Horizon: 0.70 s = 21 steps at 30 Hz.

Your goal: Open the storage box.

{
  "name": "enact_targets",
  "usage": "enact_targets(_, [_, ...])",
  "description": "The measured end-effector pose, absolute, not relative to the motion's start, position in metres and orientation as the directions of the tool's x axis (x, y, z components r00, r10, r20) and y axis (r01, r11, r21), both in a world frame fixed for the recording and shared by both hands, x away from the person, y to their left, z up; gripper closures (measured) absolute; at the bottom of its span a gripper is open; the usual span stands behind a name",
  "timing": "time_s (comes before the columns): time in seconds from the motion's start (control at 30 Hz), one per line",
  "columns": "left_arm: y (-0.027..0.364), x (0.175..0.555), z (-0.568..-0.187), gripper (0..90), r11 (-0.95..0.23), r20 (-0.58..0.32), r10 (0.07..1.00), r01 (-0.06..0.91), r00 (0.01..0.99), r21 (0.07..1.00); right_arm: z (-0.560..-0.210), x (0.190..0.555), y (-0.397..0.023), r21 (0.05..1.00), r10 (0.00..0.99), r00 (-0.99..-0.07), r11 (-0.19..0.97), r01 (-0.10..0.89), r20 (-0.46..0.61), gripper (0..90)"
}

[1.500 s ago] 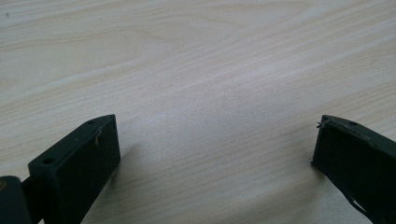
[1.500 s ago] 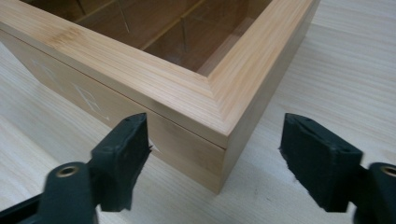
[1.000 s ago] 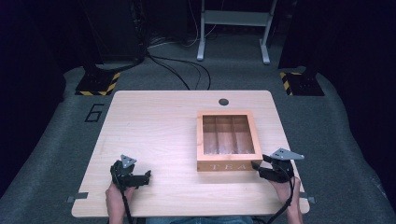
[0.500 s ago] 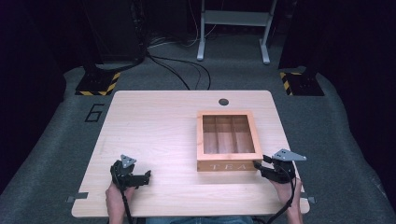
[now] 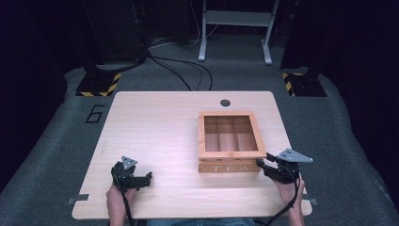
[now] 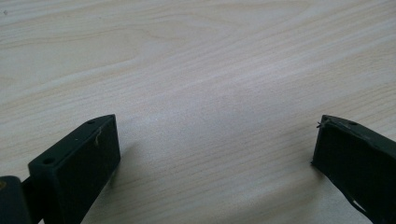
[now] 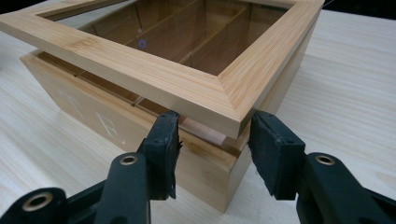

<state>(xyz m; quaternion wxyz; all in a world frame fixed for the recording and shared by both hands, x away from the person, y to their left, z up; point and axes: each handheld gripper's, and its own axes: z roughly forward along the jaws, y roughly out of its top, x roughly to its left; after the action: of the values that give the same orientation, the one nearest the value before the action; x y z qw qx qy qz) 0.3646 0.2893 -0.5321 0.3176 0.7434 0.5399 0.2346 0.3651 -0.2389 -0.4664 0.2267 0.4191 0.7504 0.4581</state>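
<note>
A wooden tea box (image 5: 228,165) with a glass-paned lid (image 7: 154,74) stands on the right half of the table (image 5: 160,132). My right gripper (image 5: 261,163) reaches its near right corner. In the right gripper view the jaws (image 7: 215,135) have just been closing and now clasp that lid corner, one pad at the front edge, one at the side. The lid sits slightly raised there, with a gap over the box body (image 7: 93,116). My left gripper (image 5: 144,179) rests low at the front left, open (image 6: 215,140), with bare wood between its jaws.
A small dark hole (image 5: 225,102) marks the table's far edge. Beyond the table lie cables (image 5: 183,70), two hazard-striped bases (image 5: 99,84), a metal stand (image 5: 235,19) and a floor mark "6" (image 5: 95,113). The box's inner dividers (image 5: 227,134) show through the glass.
None of note in the high view: both hands and the box stay where they were.
</note>
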Motion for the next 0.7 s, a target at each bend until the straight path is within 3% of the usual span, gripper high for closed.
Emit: enact_targets(0.7, [0.289, 0.364, -0.532, 0.4, -0.212, 0.003, 0.952, 0.656, 0.305, 0.725, -0.448, 0.382, -0.234, 0.919, 0.867, -0.496, 0.156, 0.361, 0.047, 53.0])
